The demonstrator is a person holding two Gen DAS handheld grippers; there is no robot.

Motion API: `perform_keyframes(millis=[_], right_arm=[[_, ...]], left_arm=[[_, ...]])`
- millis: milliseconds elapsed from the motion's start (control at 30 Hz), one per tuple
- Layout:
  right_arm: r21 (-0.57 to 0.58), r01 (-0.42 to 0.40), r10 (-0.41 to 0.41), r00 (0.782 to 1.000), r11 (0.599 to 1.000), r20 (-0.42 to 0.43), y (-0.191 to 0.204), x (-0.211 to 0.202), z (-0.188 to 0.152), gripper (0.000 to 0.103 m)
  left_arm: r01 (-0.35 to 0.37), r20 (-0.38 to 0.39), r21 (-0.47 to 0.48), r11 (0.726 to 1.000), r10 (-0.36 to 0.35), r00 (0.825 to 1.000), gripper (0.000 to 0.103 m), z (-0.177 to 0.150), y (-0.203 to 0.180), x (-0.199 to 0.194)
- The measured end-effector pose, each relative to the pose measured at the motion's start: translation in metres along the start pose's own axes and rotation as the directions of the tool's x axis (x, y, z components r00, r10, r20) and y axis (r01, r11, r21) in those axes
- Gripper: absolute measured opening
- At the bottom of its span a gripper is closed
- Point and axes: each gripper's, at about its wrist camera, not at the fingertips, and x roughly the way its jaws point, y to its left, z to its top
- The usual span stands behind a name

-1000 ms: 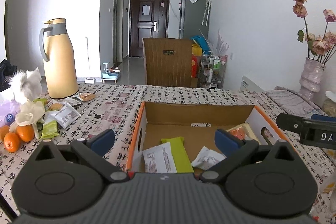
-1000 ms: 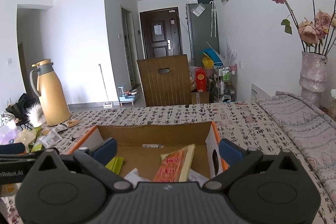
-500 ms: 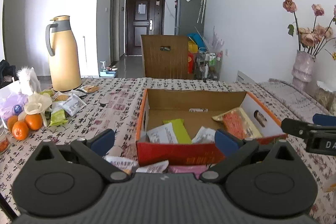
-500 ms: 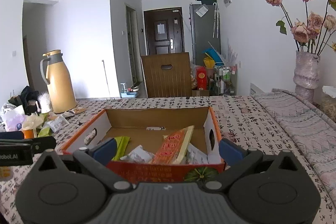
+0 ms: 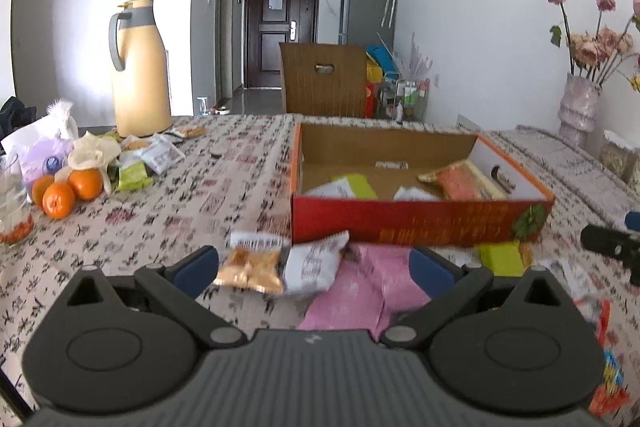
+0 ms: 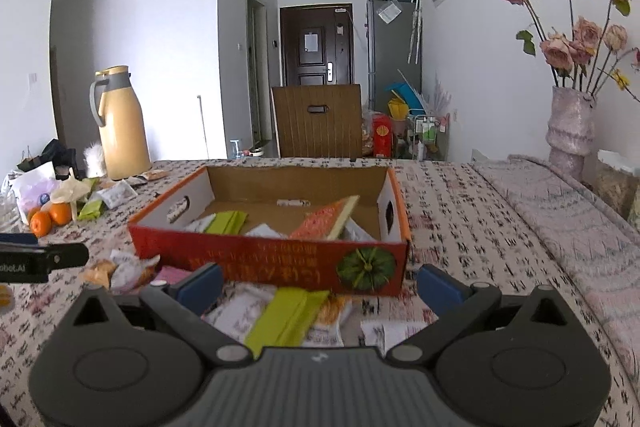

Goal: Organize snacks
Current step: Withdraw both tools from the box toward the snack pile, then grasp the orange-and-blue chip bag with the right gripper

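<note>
My left hand-held gripper [image 5: 314,269] hangs with its jaws spread wide and empty over a pink plastic packet [image 5: 360,291] and a gold-and-white snack pouch [image 5: 256,265] on the patterned tabletop [image 5: 180,219]. My right hand-held gripper [image 6: 320,285] is released too, over a lime-green wrapper [image 6: 286,317]. All lie just near of the red-fronted open cardboard box [image 6: 280,263], which holds more packets.
</note>
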Motion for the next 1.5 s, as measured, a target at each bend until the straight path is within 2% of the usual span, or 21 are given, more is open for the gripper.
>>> perform_keyframes(millis=[233, 600, 767, 1133, 1200, 1233, 1300, 1367, 1500], right_arm=[[-0.018, -0.012, 0.011, 0.999, 1.000, -0.043, -0.001, -0.007, -0.021, 0.103], [0.043, 0.018, -0.013, 0.994, 0.999, -0.111, 0.006, -0.020, -0.049, 0.103], [0.036, 0.045, -0.039, 0.988, 0.998, -0.149, 0.010, -0.024, -0.061, 0.103], [0.049, 0.090, -0.076, 0.968, 0.995, -0.238, 0.019, 0.003, -0.073, 0.103], [0.053, 0.088, -0.071, 0.964, 0.995, -0.257, 0.018, 0.007, -0.078, 0.098], [0.055, 0.086, -0.069, 0.962, 0.995, -0.263, 0.018, 0.008, -0.080, 0.090], [0.031, 0.097, -0.087, 0.964, 0.995, -0.251, 0.019, 0.006, -0.082, 0.082], [0.028, 0.090, -0.081, 0.968, 0.996, -0.239, 0.019, 0.002, -0.083, 0.068], [0.045, 0.081, -0.069, 0.974, 0.996, -0.216, 0.014, -0.005, -0.084, 0.062]], left_arm=[[0.007, -0.026, 0.009, 1.000, -0.007, 1.000, 0.103, -0.017, 0.001, -0.003], [0.057, -0.039, 0.012, 0.998, -0.057, 0.998, 0.103, -0.031, -0.007, -0.015], [0.067, -0.049, 0.011, 0.998, -0.066, 0.997, 0.103, -0.036, -0.008, -0.016], [0.080, -0.067, 0.012, 0.997, -0.079, 0.995, 0.103, -0.042, -0.011, -0.016], [0.081, -0.071, 0.011, 0.997, -0.080, 0.994, 0.103, -0.044, -0.010, -0.016], [0.082, -0.073, 0.011, 0.997, -0.081, 0.994, 0.103, -0.044, -0.010, -0.015], [0.082, -0.076, 0.009, 0.997, -0.081, 0.994, 0.103, -0.044, -0.010, -0.014], [0.085, -0.078, 0.008, 0.996, -0.084, 0.993, 0.103, -0.045, -0.011, -0.014], [0.088, -0.083, 0.009, 0.996, -0.087, 0.993, 0.103, -0.046, -0.011, -0.013]])
